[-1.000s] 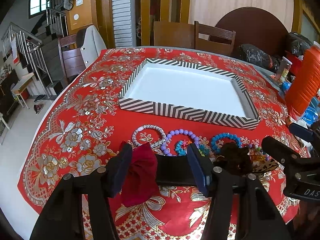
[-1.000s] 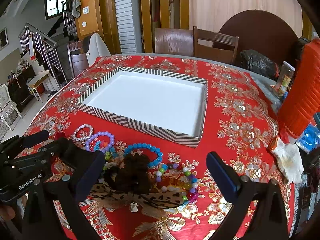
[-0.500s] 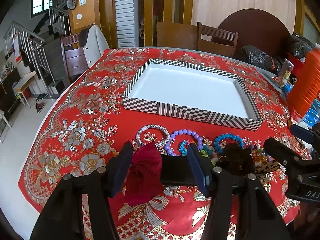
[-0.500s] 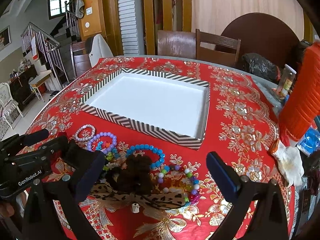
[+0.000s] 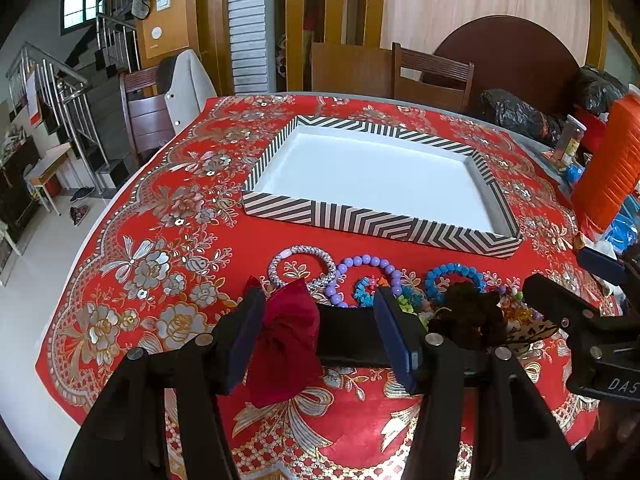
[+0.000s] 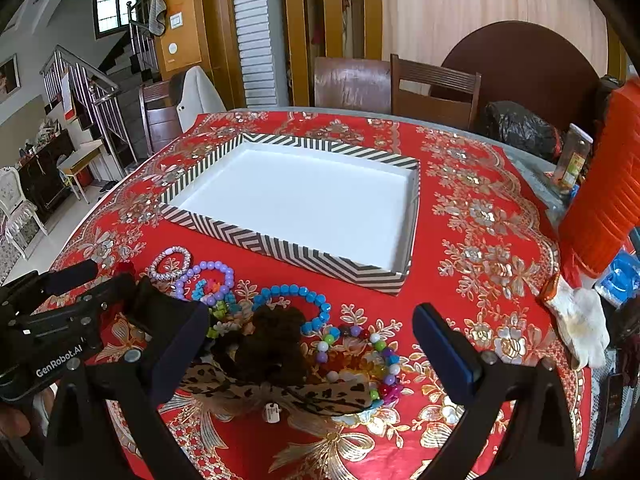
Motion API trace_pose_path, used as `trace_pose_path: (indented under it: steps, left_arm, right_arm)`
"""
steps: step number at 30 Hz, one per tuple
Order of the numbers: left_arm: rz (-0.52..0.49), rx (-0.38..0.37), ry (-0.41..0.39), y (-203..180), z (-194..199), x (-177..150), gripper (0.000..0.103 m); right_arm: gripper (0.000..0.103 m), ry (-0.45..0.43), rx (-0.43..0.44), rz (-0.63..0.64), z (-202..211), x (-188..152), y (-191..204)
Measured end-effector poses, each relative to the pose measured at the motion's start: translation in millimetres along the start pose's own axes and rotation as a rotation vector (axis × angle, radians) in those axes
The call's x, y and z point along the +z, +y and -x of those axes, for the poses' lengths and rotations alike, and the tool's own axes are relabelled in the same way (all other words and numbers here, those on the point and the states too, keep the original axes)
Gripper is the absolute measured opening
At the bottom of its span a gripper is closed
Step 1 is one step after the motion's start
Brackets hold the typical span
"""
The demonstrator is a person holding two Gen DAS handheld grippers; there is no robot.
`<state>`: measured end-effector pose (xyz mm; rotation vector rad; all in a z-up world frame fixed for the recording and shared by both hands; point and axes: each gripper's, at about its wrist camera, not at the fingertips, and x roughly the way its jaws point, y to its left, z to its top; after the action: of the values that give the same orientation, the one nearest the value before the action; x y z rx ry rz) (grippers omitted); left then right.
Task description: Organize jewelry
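Left gripper (image 5: 320, 334) tilted down, jaws spread around red bow (image 5: 286, 344), no pinch. Right gripper (image 6: 312, 350) tilted down, spread wide over scrunchie (image 6: 268, 344). Bracelets (image 6: 294, 306) at 12 o'clock; tray (image 6: 280, 246) beyond.

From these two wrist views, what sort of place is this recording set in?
Most likely the dining area of a lived-in home: a table under a red floral tablecloth, wooden dining chairs behind it, and a staircase with a metal railing leading up.

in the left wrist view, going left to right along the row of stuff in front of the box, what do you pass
red fabric bow → silver beaded bracelet → purple bead bracelet → blue bead bracelet → dark brown scrunchie
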<state>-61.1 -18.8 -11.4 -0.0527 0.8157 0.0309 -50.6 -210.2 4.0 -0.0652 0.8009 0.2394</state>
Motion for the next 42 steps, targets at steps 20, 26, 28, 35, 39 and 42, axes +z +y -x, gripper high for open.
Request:
trace_pose_path:
  steps: [20, 26, 28, 35, 39, 42]
  left_arm:
    - [0.0, -0.013, -0.008, -0.1, 0.7, -0.3, 0.067]
    - [-0.001, -0.01, -0.002, 1.0, -0.3, -0.5, 0.067]
    - [-0.001, -0.012, 0.002, 1.5, -0.9, -0.6, 0.067]
    - [0.001, -0.015, 0.005, 2.6, -1.5, -1.6, 0.067]
    - [0.005, -0.022, 0.012, 4.6, -2.8, -2.1, 0.067]
    - [0.014, -0.04, 0.022, 10.6, -3.2, -0.3, 0.067]
  right_arm:
    - [0.103, 0.008, 0.0, -0.003, -1.6, -0.4, -1.6]
    - [0.103, 0.01, 0.001, 0.001, -1.4, -0.5, -0.2]
    - [0.103, 0.009, 0.0, 0.001, -1.4, -0.6, -0.3]
    - [0.103, 0.012, 0.0, -0.001, -2.4, -1.2, -0.6]
    - [0.103, 0.017, 0.0, -0.003, -3.7, -2.2, -2.2]
    - [0.103, 0.018, 0.002, -0.003, -4.1, -2.0, -2.7]
